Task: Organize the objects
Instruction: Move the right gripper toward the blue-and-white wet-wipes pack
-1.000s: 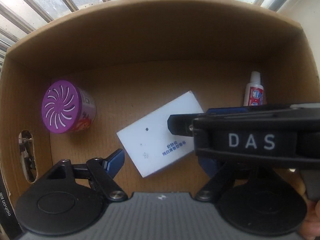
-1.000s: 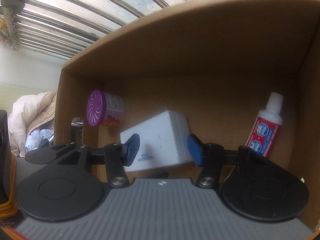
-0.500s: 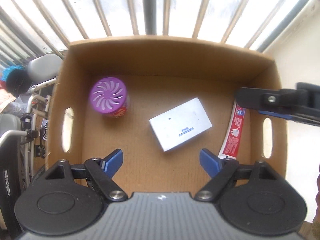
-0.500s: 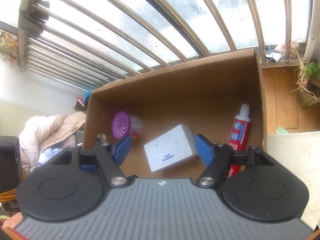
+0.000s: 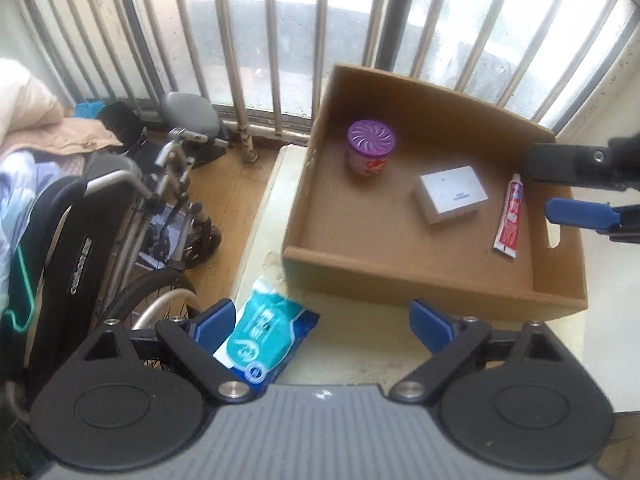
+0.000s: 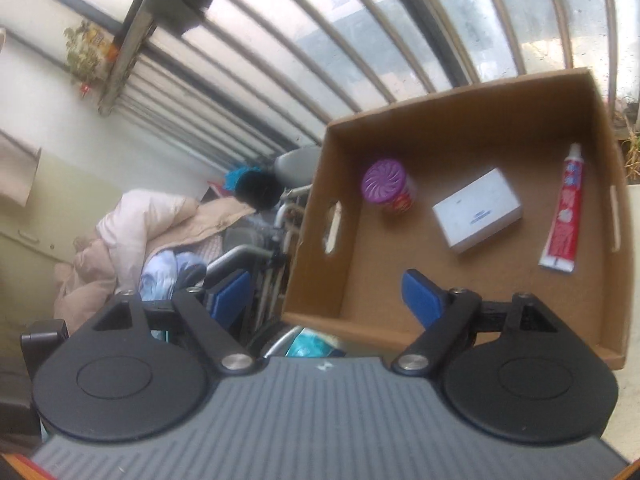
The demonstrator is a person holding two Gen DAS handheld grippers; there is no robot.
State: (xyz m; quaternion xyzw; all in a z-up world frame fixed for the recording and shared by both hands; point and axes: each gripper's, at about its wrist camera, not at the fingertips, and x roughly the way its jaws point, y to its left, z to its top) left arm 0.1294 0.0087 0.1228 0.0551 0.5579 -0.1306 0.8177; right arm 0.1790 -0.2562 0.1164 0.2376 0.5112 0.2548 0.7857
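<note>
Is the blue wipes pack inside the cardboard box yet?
No, the wipes pack lies outside the cardboard box, on the white surface before its near wall.

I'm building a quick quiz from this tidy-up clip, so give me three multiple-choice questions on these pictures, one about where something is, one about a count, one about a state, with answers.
1. Where does the blue wipes pack lie?
A. inside the cardboard box
B. outside the box, on the pale surface before its near wall
C. on the wheelchair seat

2. How many things lie in the cardboard box?
A. two
B. three
C. five

3. How is the toothpaste tube placed?
A. lying flat on the box floor
C. held in the tongs
B. standing on its cap

Answers:
1 B, the pack sits beyond the box wall, near the left tongs.
2 B, the purple-lidded can, white box and tube.
3 A, the tube rests full length along the right wall, with both tongs empty.
</note>
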